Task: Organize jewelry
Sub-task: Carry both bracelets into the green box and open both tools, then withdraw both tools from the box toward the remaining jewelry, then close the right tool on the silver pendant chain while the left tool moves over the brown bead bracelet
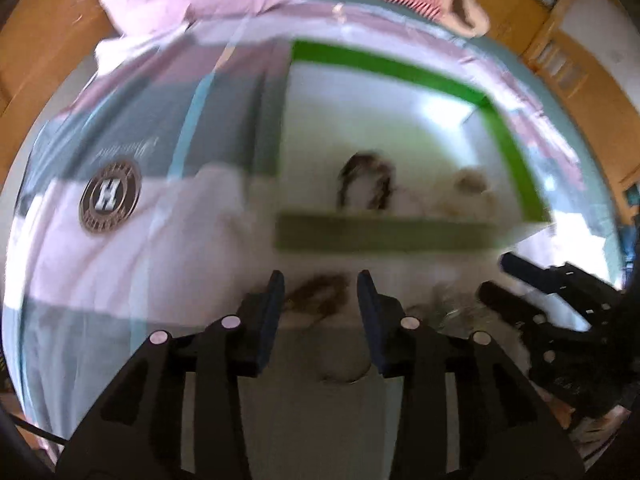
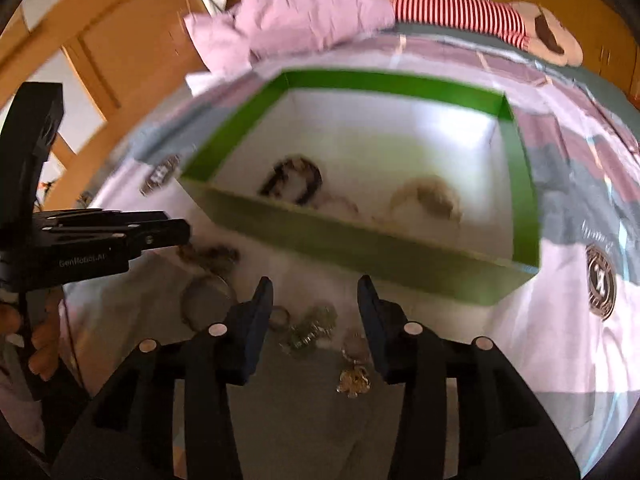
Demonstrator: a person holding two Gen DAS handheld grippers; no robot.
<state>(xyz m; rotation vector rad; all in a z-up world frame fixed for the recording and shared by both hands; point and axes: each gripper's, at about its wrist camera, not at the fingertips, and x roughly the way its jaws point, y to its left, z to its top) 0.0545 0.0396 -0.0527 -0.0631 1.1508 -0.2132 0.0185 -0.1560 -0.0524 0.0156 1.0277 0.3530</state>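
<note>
Both tongs stand open and empty — the left tongs (image 1: 320, 292) just over a dark bracelet (image 1: 318, 294), the right tongs (image 2: 316, 300) over a green trinket (image 2: 310, 330) — box (image 2: 360, 240) beyond.

Glossy metal jewelry (image 2: 352, 376) on smooth cloth bedsheet (image 2: 560, 360), matt cardboard box (image 2: 360, 240)

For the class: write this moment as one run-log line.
left gripper: open, over dark bracelet | right gripper: open, over loose jewelry | green box: holds bracelets | blurred
</note>
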